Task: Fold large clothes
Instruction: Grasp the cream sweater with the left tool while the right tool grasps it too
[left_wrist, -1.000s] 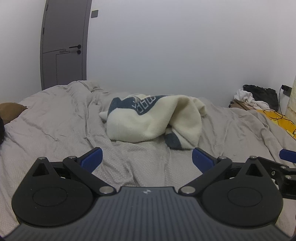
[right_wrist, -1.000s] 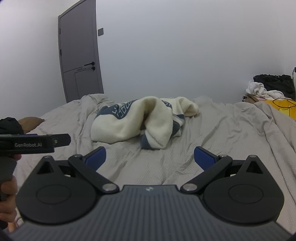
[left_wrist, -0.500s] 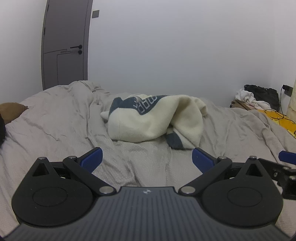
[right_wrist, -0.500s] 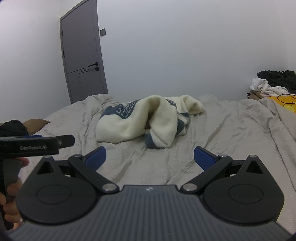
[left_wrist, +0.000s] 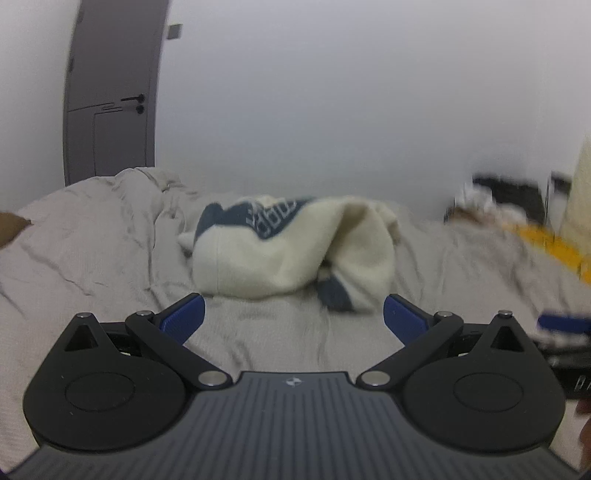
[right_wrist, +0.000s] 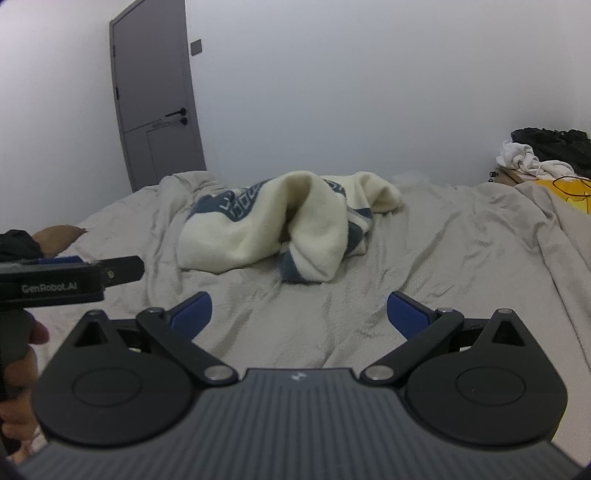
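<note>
A wide bed (right_wrist: 461, 258) under a wrinkled grey sheet fills the room, a grey door (right_wrist: 155, 99) in the white wall behind. A cream and blue sweater (right_wrist: 280, 225) lies crumpled mid-bed. Both claws, left (left_wrist: 291, 319) and right (right_wrist: 299, 312), hover spread apart and empty, closer to it than a second ago.

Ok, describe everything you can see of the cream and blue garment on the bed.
The garment is a thick, fleecy-looking cream piece with dark blue panels, one carrying pale lettering too small to read. It lies unfolded in a crumpled heap on the wrinkled grey bedding, humped in the middle, with a blue-edged end drooping toward the cameras. Only the bedding touches it. Both tongs, left and right, are open, short of it.
</note>
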